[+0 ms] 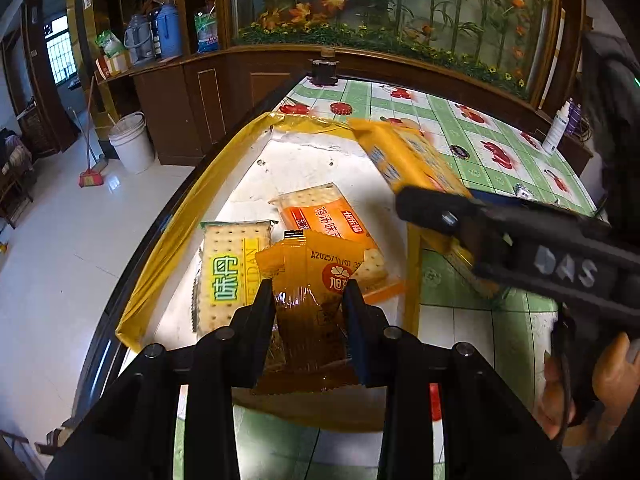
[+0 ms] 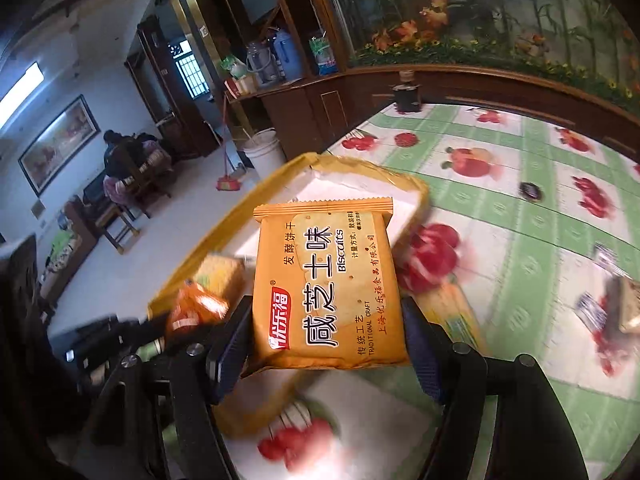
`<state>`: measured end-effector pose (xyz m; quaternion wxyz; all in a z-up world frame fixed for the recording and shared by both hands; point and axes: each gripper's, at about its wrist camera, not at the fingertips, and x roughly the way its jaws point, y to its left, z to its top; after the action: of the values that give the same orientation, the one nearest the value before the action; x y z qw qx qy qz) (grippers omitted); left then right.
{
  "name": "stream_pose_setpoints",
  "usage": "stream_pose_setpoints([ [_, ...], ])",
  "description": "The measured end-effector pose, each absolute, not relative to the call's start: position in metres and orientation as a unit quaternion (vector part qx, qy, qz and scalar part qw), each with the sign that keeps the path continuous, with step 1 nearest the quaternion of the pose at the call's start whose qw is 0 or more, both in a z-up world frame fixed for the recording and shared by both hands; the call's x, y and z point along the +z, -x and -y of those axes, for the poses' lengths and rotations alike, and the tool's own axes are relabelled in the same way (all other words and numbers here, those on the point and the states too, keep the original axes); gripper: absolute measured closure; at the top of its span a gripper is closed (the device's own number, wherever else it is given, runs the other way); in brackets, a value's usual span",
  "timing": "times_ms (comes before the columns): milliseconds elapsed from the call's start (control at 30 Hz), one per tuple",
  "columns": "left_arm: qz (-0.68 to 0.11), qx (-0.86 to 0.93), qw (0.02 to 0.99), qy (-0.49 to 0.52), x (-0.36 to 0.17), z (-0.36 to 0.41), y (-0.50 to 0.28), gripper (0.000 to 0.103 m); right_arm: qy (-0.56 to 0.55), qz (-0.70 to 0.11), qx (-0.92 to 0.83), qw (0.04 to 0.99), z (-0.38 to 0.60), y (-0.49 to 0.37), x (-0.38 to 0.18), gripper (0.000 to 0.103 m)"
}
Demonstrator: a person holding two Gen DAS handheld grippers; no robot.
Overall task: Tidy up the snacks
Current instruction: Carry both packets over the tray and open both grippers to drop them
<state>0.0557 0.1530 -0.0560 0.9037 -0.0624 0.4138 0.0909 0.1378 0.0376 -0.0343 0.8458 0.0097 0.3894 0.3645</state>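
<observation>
My left gripper is shut on a small orange see-through snack packet and holds it over the near end of a white box with a yellow taped rim. Inside the box lie a green-labelled cracker packet and an orange-labelled cracker packet. My right gripper is shut on a yellow biscuit pack, held above the box's right edge. In the left wrist view that pack comes in from the right, with one finger over it. The left gripper's orange packet shows blurred at the lower left.
The box sits at the left edge of a table with a green checked fruit-print cloth. A white bottle stands at the right, a dark jar at the far edge, and more snack packets to the right. A white bucket stands on the floor.
</observation>
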Motion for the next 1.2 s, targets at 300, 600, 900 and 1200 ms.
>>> stream_pose_setpoints([
  [300,-0.421,0.093,0.901,0.057,-0.064,-0.159,-0.071,0.072,-0.019,-0.413,0.367,0.833,-0.085,-0.192,-0.054,0.032],
  [600,-0.422,0.093,0.901,0.037,-0.064,-0.154,-0.076,0.061,-0.015,-0.429,0.365,0.826,-0.099,-0.209,-0.073,0.031],
  [900,-0.421,0.109,0.899,0.055,-0.058,-0.160,-0.071,0.024,-0.026,-0.426,0.361,0.829,-0.089,-0.206,-0.068,0.030],
  [1200,-0.403,0.107,0.908,0.030,-0.042,-0.140,-0.062,0.024,-0.052,-0.407,0.341,0.846,-0.036,-0.184,-0.047,0.031],
])
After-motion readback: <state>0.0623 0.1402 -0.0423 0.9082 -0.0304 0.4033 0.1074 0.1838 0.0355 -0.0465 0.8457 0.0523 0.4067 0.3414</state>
